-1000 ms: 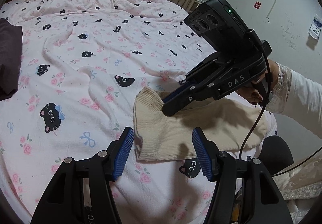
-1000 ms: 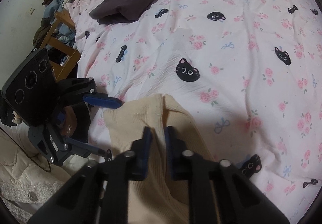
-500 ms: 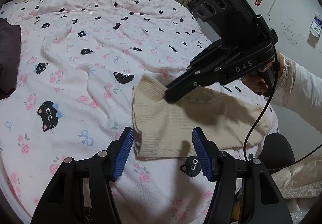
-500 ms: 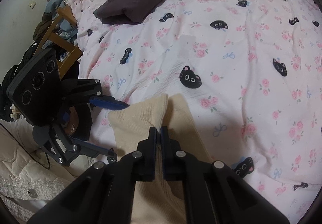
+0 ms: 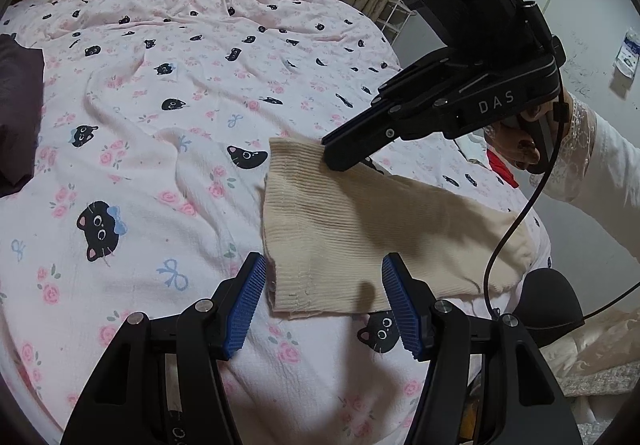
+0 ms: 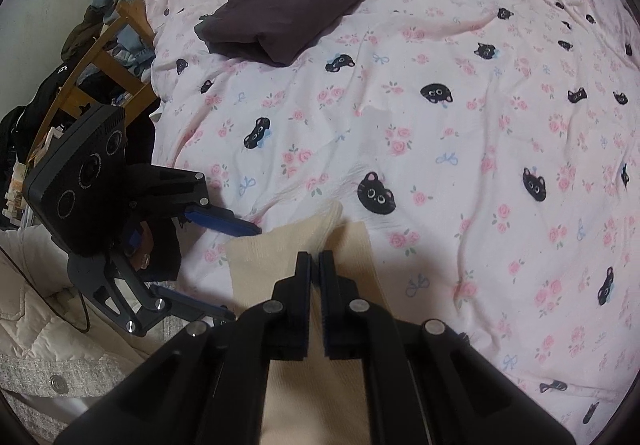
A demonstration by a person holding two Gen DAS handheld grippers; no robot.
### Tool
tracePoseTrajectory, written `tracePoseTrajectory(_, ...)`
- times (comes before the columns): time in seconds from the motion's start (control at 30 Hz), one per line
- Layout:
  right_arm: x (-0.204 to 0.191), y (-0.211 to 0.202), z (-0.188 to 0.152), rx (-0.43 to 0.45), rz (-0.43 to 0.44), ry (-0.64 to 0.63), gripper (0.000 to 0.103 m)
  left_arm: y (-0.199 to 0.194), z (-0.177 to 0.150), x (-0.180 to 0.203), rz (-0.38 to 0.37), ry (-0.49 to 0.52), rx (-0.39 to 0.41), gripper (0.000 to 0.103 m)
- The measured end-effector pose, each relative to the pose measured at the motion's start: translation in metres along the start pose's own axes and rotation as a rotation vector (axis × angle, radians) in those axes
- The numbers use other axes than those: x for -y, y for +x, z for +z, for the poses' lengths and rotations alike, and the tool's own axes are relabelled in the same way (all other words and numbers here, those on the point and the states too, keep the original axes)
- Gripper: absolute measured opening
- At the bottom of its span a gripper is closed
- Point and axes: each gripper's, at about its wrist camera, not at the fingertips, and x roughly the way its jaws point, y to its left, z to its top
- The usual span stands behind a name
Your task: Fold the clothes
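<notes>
A cream ribbed knit garment lies on the pink cat-print bedsheet near the bed's edge. My right gripper is shut on a pinched fold at the garment's far edge and holds that edge slightly raised; in the left wrist view the right gripper comes in from the right, held by a hand. My left gripper hovers open over the garment's near hem, its blue pads apart on either side with nothing gripped. The right wrist view shows the left gripper beside the garment's left side.
A folded dark garment rests on the far left of the bed. A wooden chair piled with clothes stands beside the bed. A cream quilted coat lies by the near edge. A black cable hangs from the right gripper.
The right gripper's jaws closed fully on the cream fold and rose, drawing the garment's far edge up and along. The left gripper stayed where it was, open.
</notes>
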Motion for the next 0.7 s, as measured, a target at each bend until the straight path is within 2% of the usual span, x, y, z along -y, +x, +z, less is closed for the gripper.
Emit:
tracePoseTrajectory(0.3,0.005,0.007,0.008,-0.024,-0.093,-0.009,0.005,0.001,0.0,0.0,0.003,0.001,-0.003,0.056)
tracePoseTrajectory(0.57,0.006,0.033,0.01,-0.1,-0.176,-0.031,0.006,0.0,0.0,0.0,-0.001,-0.001,-0.001,0.055)
tracePoseTrajectory(0.7,0.019,0.024,0.006,-0.065,-0.189,0.026,0.016,0.001,0.0,0.001,-0.004,0.006,-0.002,0.055)
